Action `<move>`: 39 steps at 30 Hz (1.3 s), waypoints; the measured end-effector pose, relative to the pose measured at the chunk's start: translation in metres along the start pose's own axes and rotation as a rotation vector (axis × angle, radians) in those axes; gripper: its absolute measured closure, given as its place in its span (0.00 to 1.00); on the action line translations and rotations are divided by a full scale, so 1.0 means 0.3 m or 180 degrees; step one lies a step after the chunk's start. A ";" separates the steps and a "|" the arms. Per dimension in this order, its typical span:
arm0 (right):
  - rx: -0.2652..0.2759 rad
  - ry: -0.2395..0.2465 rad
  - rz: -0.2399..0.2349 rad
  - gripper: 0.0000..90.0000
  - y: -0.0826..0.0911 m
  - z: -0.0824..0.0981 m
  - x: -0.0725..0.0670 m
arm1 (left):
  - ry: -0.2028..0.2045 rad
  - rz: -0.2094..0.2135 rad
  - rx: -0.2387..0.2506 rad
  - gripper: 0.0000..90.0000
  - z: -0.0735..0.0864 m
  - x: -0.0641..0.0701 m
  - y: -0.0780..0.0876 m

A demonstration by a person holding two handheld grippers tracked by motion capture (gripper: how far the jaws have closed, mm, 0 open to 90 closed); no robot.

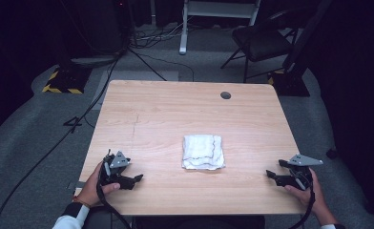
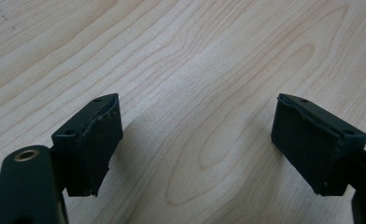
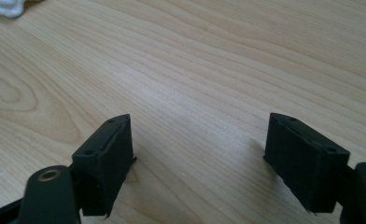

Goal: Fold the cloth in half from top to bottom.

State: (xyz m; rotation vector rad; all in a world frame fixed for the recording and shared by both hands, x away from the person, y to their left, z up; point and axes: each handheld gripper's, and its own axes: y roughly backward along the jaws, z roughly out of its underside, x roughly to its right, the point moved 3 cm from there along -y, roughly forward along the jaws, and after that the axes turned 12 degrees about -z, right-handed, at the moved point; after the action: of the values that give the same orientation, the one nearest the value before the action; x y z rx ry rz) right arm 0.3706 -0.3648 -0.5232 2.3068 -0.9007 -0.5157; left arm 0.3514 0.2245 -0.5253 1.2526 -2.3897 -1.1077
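A folded white cloth (image 1: 202,151) lies near the middle of the wooden table (image 1: 175,109), a little toward the front. My left gripper (image 1: 138,179) rests at the front left of the table, held by a hand, jaws pointing right toward the cloth. In the left gripper view it (image 2: 197,140) stands open over bare wood. My right gripper (image 1: 269,174) sits at the front right, jaws pointing left. In the right gripper view it (image 3: 200,161) is open with nothing between the jaws, and a corner of the cloth (image 3: 6,7) shows at the top left.
A round cable hole (image 1: 225,95) sits near the table's far right edge. Beyond the table stand a dark folding chair (image 1: 261,40), a white frame leg (image 1: 183,28) and floor cables (image 1: 80,119). A yellow-and-black striped base (image 1: 61,83) lies at the far left.
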 end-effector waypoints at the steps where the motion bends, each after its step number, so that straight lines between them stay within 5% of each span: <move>1: 0.0004 -0.0006 -0.0002 0.26 -0.001 0.000 0.000 | 0.0013 -0.0011 -0.0003 0.18 0.000 0.002 0.000; 39: 0.0004 -0.0011 -0.0001 0.25 -0.004 -0.003 0.002 | 0.0028 -0.0020 -0.0016 0.17 -0.001 0.002 -0.002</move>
State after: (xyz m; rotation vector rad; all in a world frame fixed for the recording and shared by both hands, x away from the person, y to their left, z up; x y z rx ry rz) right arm 0.3721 -0.3642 -0.5234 2.3081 -0.9024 -0.5194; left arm 0.3516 0.2238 -0.5255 1.2615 -2.3767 -1.1072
